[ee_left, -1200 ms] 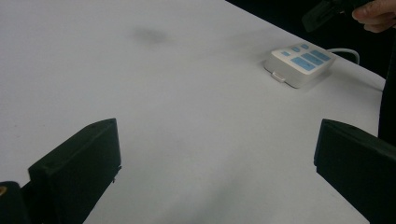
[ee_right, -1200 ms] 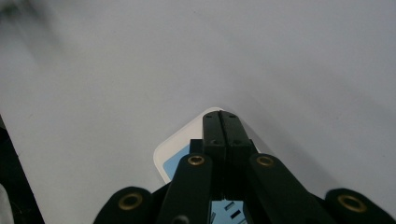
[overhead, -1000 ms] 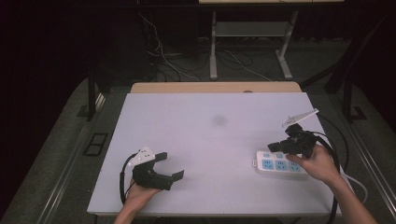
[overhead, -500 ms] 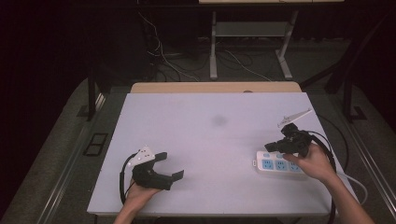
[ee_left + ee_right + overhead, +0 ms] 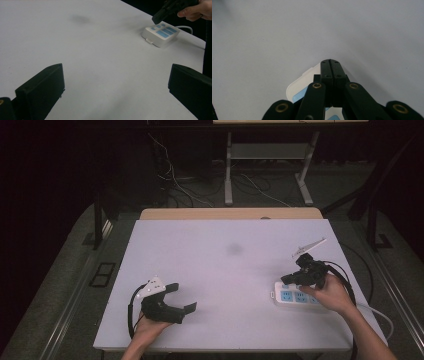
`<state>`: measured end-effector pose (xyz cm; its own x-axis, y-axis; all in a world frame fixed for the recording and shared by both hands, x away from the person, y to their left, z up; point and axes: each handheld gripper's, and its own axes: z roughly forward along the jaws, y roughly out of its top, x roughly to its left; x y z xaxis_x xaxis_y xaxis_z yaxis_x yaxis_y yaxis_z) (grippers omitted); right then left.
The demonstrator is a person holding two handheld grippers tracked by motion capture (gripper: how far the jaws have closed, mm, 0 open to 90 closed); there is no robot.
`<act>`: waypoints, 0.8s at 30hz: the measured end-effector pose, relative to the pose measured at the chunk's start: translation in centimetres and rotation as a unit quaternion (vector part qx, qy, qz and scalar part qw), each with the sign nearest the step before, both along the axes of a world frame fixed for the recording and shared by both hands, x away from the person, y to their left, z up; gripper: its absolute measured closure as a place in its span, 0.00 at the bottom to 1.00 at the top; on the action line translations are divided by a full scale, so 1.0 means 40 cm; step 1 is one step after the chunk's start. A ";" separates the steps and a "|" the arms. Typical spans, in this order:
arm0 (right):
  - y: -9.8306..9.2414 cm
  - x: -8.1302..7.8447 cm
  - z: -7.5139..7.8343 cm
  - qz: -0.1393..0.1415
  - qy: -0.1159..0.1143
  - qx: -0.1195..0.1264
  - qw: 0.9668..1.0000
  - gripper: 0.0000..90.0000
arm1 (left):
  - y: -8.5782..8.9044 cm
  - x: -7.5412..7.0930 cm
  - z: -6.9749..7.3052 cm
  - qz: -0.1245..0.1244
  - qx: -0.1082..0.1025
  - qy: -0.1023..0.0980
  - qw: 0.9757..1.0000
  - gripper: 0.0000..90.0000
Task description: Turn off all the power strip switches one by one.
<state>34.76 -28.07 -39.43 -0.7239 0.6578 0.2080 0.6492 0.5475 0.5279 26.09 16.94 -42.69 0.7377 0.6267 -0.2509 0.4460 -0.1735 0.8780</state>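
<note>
Seemingly crosswise, the power strip (image 5: 298,296) lies under the closed right gripper (image 5: 286,280); left gripper (image 5: 184,297) gapes.

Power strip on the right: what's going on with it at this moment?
A person holds the right tool, jaws shut and empty, over the near-left end of the white power strip with blue sockets, at the table's right edge. The left tool sits open on the table's near-left part, holding nothing.

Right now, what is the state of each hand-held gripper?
Left hand-held gripper: open, holding nothing.
Right hand-held gripper: closed, holding nothing, above the white plastic power strip with blue sockets.
</note>
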 end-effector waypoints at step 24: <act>-0.002 -0.005 -0.034 0.006 -0.001 -0.016 1.000 1.00 | -0.001 0.000 0.000 -0.002 0.003 -0.001 1.000 0.00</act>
